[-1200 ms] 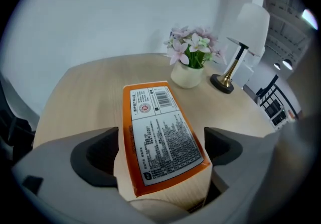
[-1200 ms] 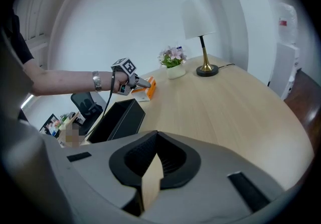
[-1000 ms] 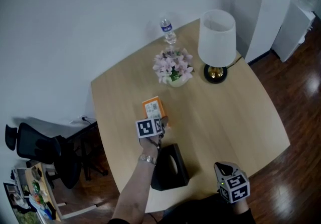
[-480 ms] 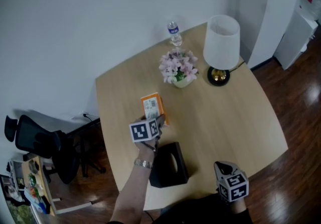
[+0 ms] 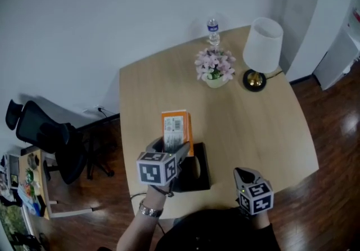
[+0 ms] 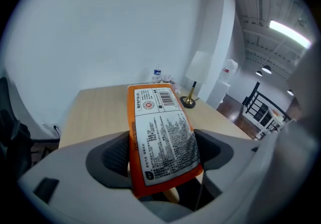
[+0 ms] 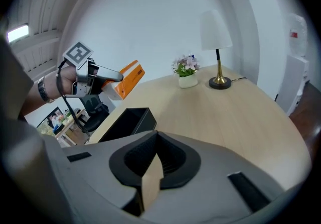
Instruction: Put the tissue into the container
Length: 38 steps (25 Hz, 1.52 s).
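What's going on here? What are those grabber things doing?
A person has a grabbing tool in each hand. The left tool is squeezing an orange tissue pack and holds it in the air above the wooden table, close to the black container. The pack is not in the container yet. The right tool is shut with nothing in it and waits near the table's edge.
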Tool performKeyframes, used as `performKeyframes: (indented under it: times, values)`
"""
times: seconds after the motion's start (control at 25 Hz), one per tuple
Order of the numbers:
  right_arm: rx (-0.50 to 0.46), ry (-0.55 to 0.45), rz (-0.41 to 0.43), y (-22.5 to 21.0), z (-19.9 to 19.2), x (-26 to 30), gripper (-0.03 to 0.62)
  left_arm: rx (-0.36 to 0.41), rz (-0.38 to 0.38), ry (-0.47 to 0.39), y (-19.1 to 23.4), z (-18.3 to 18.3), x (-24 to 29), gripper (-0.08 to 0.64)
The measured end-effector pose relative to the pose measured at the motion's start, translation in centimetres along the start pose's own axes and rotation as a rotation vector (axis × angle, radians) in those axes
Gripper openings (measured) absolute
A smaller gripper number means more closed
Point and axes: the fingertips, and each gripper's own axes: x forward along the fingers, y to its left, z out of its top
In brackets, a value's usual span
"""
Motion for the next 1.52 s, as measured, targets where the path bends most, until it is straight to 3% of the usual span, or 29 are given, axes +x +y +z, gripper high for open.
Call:
performKeyframes:
  times: [0.32,0.6,1.24,1.4,1.52]
  values:
    - [-0.051,0.028,0.032,2.1,-1.8,-0.5,0.005,-0.047,-0.037,0.056,-3.4,-8.2,-3.6,0.397]
    - [-0.075,0.047,0.036,2.3,-2.8,-0.9,0.005,-0.083,0.015,0.094,-3.8,-12.4,-2.0,0.397]
    - [-0.091,0.079,0.038,1.8,-4.0,-1.5,0.005,-0.120,0.071,0.172,-3.9,-17.0,2.8,0.413]
    - [-0.092,0.078,0.045,2.1,-4.1,-1.1,0.005,-0.160,0.006,0.169,-5.0,-16.5,2.7,0.526]
    - [-0.091,0.072,0.043,2.2,-3.8,-1.0,0.005,-0.168,-0.012,0.135,-4.6,-15.3,1.8,0.543]
